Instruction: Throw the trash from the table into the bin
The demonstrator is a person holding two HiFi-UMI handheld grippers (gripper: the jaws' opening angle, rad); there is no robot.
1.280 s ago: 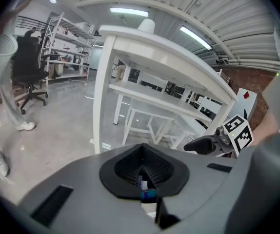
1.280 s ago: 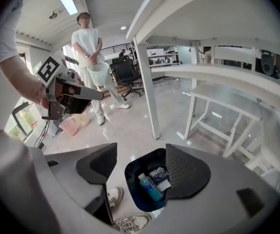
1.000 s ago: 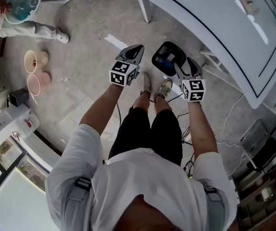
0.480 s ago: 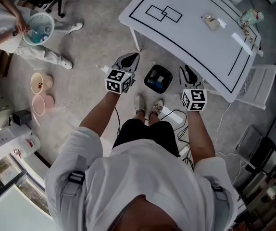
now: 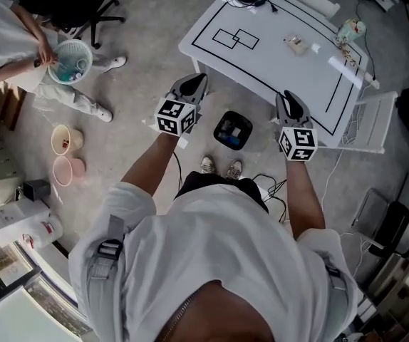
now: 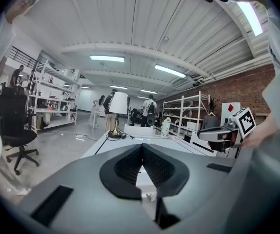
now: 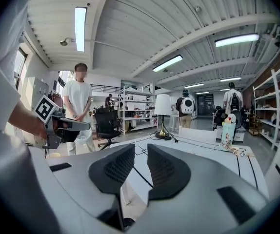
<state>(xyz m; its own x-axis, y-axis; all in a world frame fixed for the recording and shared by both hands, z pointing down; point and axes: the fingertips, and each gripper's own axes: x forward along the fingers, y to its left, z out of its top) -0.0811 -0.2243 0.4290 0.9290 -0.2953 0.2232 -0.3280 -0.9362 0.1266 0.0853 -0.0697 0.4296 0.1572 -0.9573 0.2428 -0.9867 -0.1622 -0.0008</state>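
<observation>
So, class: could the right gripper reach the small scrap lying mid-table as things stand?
Probably yes: the right gripper hovers by the table's near edge; its empty jaws have just been closing; only bare tabletop separates it from the scrap.

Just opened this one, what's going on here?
A person stands at the white table with a gripper in each hand, both empty. The left gripper is shut; the right gripper has jaws that have just been closing and stand slightly apart. Small trash lies on the table; the black bin sits on the floor by their feet.
</observation>
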